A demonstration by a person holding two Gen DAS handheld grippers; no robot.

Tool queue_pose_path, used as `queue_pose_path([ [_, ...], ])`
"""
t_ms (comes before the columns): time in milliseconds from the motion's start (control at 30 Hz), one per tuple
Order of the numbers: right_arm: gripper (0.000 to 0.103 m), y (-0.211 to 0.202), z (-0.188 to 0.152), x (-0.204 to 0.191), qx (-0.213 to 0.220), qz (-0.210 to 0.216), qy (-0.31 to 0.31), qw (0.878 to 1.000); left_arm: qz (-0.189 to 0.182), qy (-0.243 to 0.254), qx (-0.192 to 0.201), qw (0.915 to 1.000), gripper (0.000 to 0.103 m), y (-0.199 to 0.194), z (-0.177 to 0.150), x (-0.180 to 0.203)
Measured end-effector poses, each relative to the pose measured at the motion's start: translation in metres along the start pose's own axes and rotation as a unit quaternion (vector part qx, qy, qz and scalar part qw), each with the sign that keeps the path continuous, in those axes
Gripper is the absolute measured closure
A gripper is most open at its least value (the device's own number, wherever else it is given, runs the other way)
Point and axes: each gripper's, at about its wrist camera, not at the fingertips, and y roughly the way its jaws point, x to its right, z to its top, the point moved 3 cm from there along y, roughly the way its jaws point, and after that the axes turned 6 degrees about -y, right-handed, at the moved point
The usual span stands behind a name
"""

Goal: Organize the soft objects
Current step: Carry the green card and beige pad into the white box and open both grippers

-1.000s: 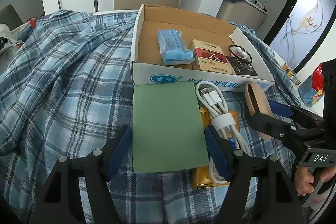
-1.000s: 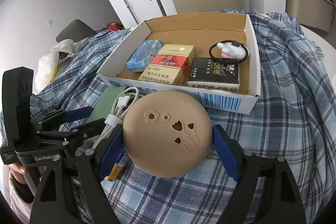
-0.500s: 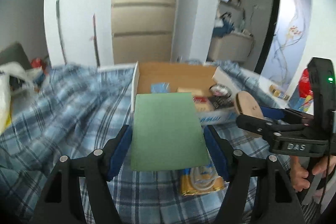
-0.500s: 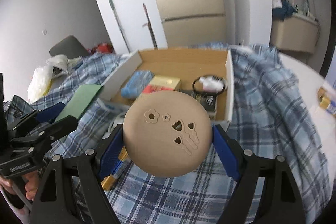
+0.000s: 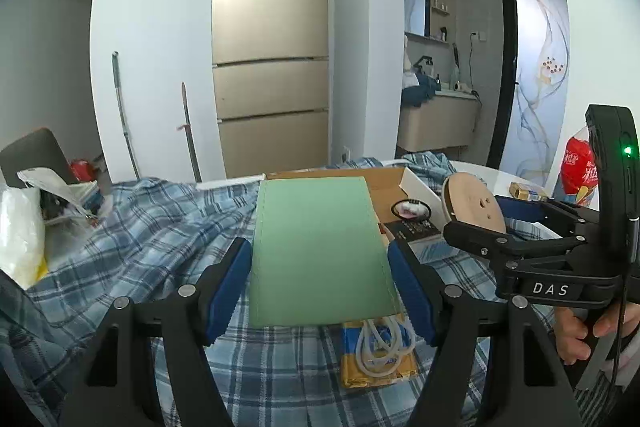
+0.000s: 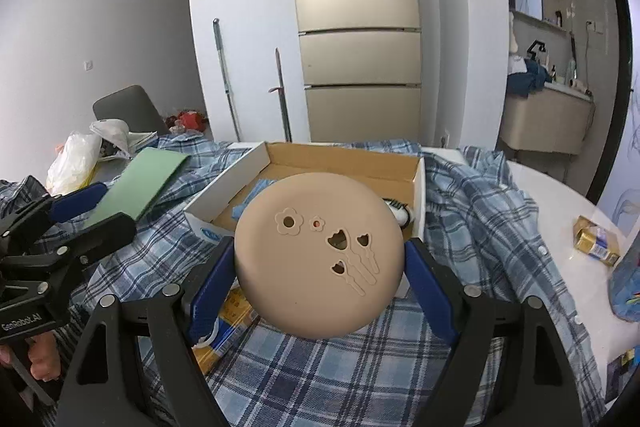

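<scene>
**Both grippers loaded, raised in front of the cardboard box**

Left gripper (image 5: 320, 275): the blue pads are clamped on the 2 long edges of a flat green pad (image 5: 318, 251). The pad is held clear of the plaid cloth (image 5: 152, 239), its far end tilted up and covering part of the cardboard box (image 5: 390, 179) behind it.

Right gripper (image 6: 320, 279): the blue pads are clamped on opposite sides of a round tan disc (image 6: 318, 259) with flower and tulip cut-outs. The disc is held above the plaid cloth, in front of the near wall of the box.

In the left wrist view, the disc appears edge-on at the right, beside the green pad and apart from it.

Box contents visible: a black hair tie with a pale charm (image 5: 412, 209), a dark packet (image 5: 416, 229) and a blue packet (image 6: 256, 193).

On the cloth below the left gripper: a yellow packet (image 5: 378, 363) with a coiled white cable (image 5: 380, 345) lying on it.

A hand (image 5: 576, 335) holds the right gripper's handle.
</scene>
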Motion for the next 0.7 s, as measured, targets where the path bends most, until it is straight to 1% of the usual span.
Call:
queue_pose_path([
  [67,0.021,-0.010,0.006,0.004,0.023,-0.012,0.001,1.000,0.007,0.005,0.013,0.9999,0.030,-0.006,0.004,0.003],
  [133,0.021,-0.024,0.016,0.009,0.056,-0.038,-0.006,0.998,0.012,0.017,0.028,0.9994,0.030,-0.012,0.010,0.008],
  [200,0.021,-0.035,0.027,0.014,0.076,-0.056,-0.008,0.996,0.007,0.025,0.036,0.9990,0.030,-0.016,0.020,0.015],
  [233,0.021,-0.038,0.033,0.018,0.081,-0.057,-0.007,0.995,0.007,0.027,0.040,0.9988,0.030,-0.018,0.027,0.019],
  [333,0.021,-0.045,0.050,0.028,0.090,-0.065,-0.004,0.994,0.024,0.046,0.060,0.9968,0.030,-0.021,0.047,0.032],
  [400,0.021,-0.046,0.062,0.031,0.097,-0.082,-0.021,0.992,0.024,0.055,0.072,0.9956,0.030,-0.021,0.063,0.041],
  [467,0.021,-0.044,0.073,0.035,0.102,-0.095,-0.030,0.990,0.019,0.049,0.088,0.9948,0.030,-0.020,0.084,0.047],
  [567,0.021,-0.034,0.089,0.045,0.097,-0.100,-0.016,0.990,0.011,0.037,0.100,0.9942,0.030,-0.011,0.110,0.052],
  [700,0.021,-0.010,0.102,0.058,0.082,-0.102,0.013,0.991,0.018,0.015,0.094,0.9953,0.030,0.013,0.132,0.047],
])
